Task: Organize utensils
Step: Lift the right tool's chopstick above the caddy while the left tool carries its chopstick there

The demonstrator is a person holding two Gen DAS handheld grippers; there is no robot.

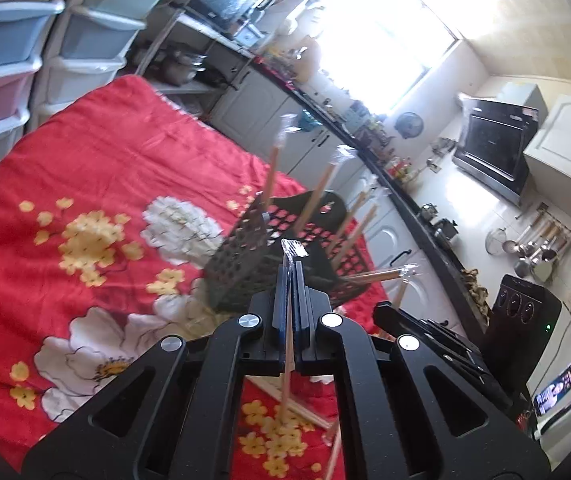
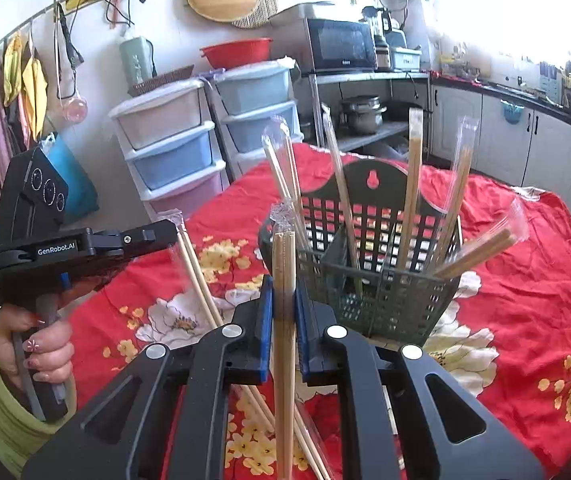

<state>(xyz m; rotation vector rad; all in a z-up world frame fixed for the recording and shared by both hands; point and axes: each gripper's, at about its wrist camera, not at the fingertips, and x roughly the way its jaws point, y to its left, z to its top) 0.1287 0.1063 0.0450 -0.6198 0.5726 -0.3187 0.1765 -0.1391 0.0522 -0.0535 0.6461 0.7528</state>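
A wrapped pair of chopsticks (image 2: 284, 300) stands upright at frame centre, pinched by the right gripper (image 2: 284, 320). The left gripper (image 1: 291, 280), jaws fully closed, clamps another wrapped pair (image 1: 288, 360). Behind sits the black basket (image 2: 385, 304), holding more pairs, on the red floral cloth (image 2: 525, 300).

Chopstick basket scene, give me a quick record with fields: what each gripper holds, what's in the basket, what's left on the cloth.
left gripper: shut on a wrapped chopstick pair
right gripper: shut on another wrapped pair
basket: dark, perforated, on red floral cloth
basket contents: several wrapped pairs standing or leaning
loose pairs on cloth: a few, below the grippers
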